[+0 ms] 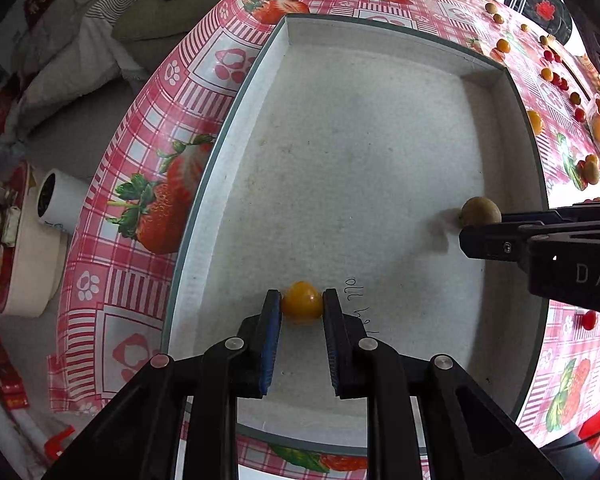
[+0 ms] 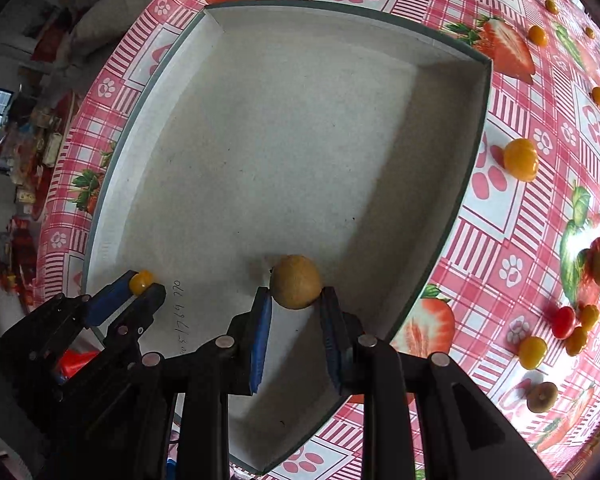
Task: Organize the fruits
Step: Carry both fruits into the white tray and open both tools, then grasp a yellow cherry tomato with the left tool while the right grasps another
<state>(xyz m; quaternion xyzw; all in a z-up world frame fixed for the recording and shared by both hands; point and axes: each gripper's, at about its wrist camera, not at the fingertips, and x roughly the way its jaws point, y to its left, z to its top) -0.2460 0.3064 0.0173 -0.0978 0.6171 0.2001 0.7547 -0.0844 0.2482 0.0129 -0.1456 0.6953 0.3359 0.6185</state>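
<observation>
A shallow white box [image 1: 380, 40] with a grey rim lies on the strawberry tablecloth; it also shows in the right wrist view [image 2: 380, 40]. My left gripper [image 1: 302, 306] is shut on a small yellow tomato [image 1: 302, 302] just above the box floor near its front; the same gripper [image 2: 142, 286] and tomato [image 2: 140, 282] appear in the right wrist view. My right gripper [image 2: 294, 300] is shut on a brown-green round fruit [image 2: 296, 280] over the box floor; that fruit [image 1: 480, 212] and gripper [image 1: 474, 226] show at the right of the left wrist view.
Several loose yellow, red and brown fruits [image 2: 520, 160] lie on the tablecloth to the right of the box, with more there in the left wrist view [image 1: 534, 120]. Handwriting [image 2: 180, 320] marks the box floor. A white cup [image 1: 60, 200] and clutter sit beyond the table's left edge.
</observation>
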